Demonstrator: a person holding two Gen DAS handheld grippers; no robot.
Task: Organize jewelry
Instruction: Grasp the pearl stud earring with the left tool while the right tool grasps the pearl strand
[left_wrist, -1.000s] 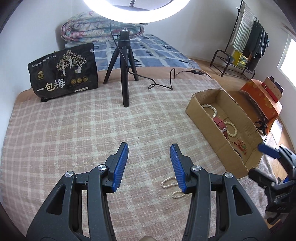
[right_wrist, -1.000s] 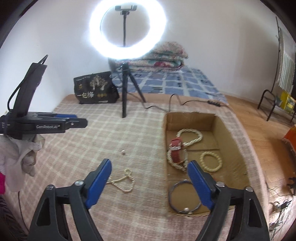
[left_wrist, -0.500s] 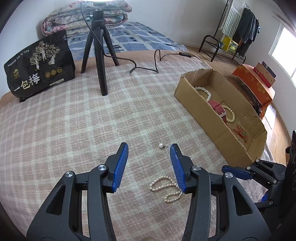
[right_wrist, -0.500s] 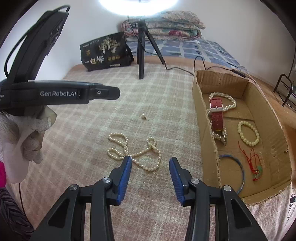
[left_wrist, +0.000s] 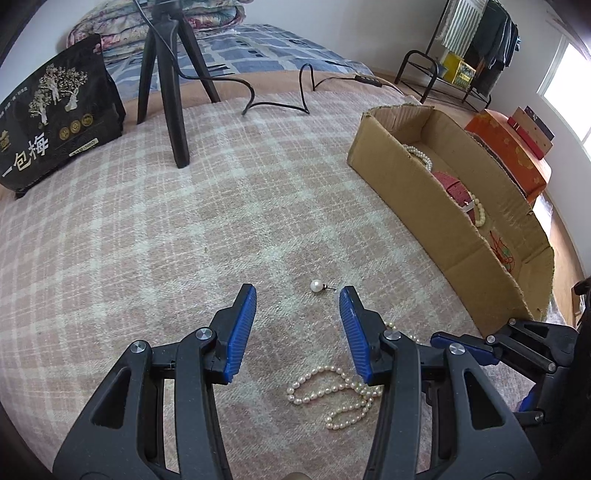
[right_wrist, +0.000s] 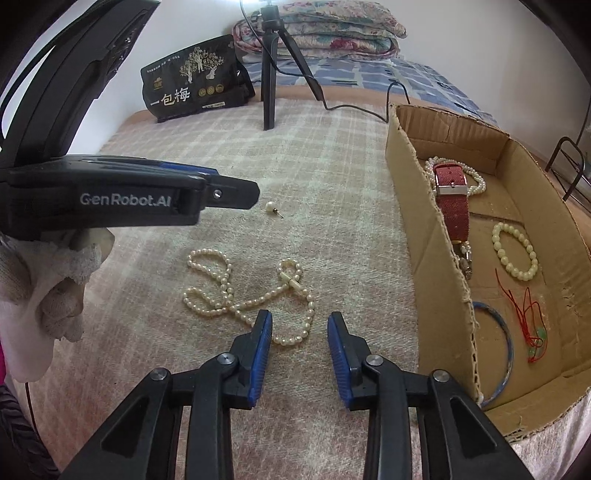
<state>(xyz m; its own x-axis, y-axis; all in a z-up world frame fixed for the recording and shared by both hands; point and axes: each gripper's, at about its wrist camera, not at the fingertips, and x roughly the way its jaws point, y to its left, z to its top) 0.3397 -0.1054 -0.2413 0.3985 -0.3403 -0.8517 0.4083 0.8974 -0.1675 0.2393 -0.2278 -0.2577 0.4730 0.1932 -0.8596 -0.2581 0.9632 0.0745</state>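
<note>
A white pearl necklace (right_wrist: 236, 295) lies in loops on the plaid blanket; it also shows in the left wrist view (left_wrist: 332, 391). A single pearl earring (left_wrist: 317, 286) lies just beyond it, seen too in the right wrist view (right_wrist: 271, 208). My left gripper (left_wrist: 297, 299) is open and empty, low over the blanket just short of the earring. My right gripper (right_wrist: 300, 319) is open and empty, its tips at the near loop of the necklace. A cardboard box (right_wrist: 436, 236) to the right holds a red watch strap (right_wrist: 452, 199), pearl strands, a bead bracelet (right_wrist: 515, 251), a blue bangle and red string.
A black tripod (left_wrist: 173, 85) with a trailing cable stands at the back. A black printed bag (left_wrist: 55, 110) leans at the back left. Folded quilts lie behind. An orange box (left_wrist: 513, 147) and a clothes rack (left_wrist: 469, 48) stand beyond the cardboard box.
Both grippers have dropped lower and moved forward toward the blanket. The necklace and earring now look nearer. The right gripper's jaws narrowed from a second ago.
</note>
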